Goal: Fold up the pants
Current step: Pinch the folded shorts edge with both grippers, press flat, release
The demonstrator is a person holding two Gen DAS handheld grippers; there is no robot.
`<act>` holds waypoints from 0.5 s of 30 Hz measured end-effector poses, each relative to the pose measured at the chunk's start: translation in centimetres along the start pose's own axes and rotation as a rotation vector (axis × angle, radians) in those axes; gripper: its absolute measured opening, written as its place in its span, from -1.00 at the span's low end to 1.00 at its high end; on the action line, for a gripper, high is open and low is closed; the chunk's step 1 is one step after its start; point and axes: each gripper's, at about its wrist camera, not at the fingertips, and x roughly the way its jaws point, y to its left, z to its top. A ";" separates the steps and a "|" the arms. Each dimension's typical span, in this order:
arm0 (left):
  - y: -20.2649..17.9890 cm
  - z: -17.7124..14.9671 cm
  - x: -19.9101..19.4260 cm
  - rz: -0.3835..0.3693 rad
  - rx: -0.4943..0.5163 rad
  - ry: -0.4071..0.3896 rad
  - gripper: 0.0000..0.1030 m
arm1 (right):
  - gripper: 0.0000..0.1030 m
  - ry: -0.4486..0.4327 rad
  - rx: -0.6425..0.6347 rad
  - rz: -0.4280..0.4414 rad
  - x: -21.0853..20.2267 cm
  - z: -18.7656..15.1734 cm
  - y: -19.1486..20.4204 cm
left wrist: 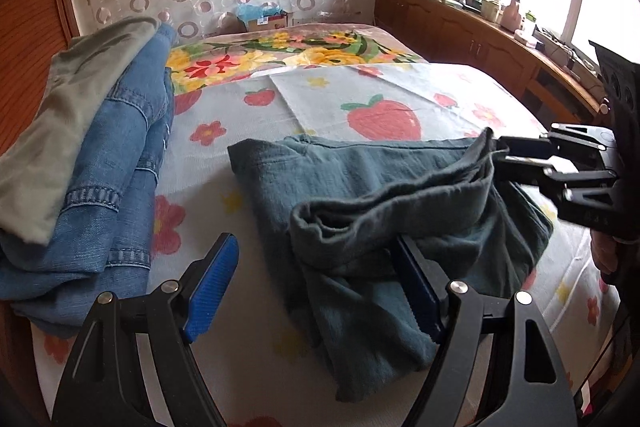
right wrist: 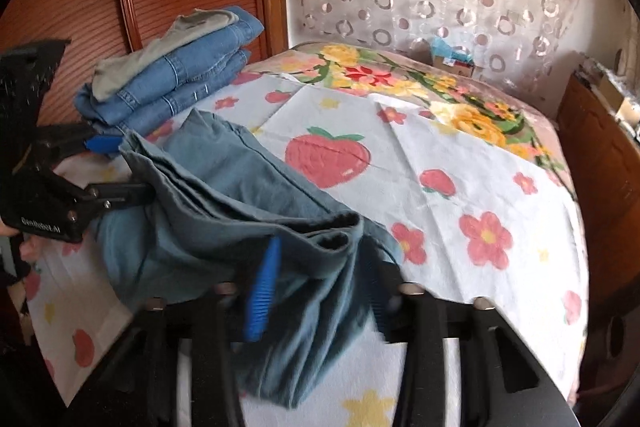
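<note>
Dark teal cotton pants (left wrist: 360, 195), part-folded, on strawberry-print bed sheet (left wrist: 380, 87), just right of folded blue jeans stack (left wrist: 120, 163). Raised hem band runs claw to claw. My right claw (left wrist: 502, 157) clamped on far end; left claw (left wrist: 316, 283) apart, one pad under near end. Left nearer jeans.

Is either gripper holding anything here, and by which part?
The right gripper pinches the teal pants at a folded edge. The left gripper is open, one finger under the cloth, gripping nothing.
</note>
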 end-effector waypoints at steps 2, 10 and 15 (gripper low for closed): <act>0.2 0.0 0.1 0.012 -0.003 -0.004 0.54 | -0.91 -0.021 0.023 0.031 0.2 0.0 -0.8; 0.4 0.0 -0.6 0.016 -0.027 -0.029 0.54 | -0.92 -0.066 0.125 -0.089 0.8 -0.2 -2.3; 0.2 0.0 -0.9 0.007 -0.020 -0.049 0.53 | -0.73 -0.042 0.121 -0.085 0.7 -0.4 -2.2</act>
